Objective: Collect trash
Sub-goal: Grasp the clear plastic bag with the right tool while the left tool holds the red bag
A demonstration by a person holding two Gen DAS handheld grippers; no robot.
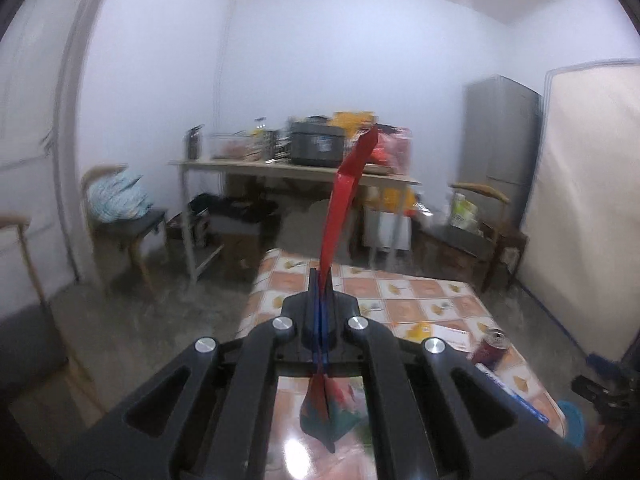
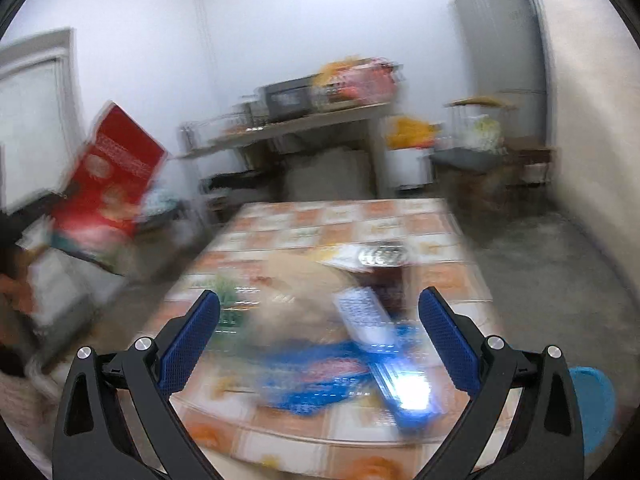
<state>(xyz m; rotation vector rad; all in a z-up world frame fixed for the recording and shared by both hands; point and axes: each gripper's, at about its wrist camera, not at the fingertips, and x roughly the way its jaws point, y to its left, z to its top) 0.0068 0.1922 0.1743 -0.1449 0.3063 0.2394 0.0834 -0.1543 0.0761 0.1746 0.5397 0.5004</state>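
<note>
Here the left gripper (image 1: 320, 280) is clenched on a red wrapper (image 1: 344, 196), seen edge-on, rising past its fingertips. Only the right view shows the wrapper's printed face, far left of the spread, empty right gripper (image 2: 319, 320), with blurred blue packaging (image 2: 320, 376) on the table (image 2: 360, 448) between its fingers.

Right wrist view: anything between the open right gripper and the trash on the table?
Nothing visible. The right gripper, jaws wide open, faces the blue wrapper and long blue-and-white packet on the table directly. Heavy motion blur limits certainty.
</note>
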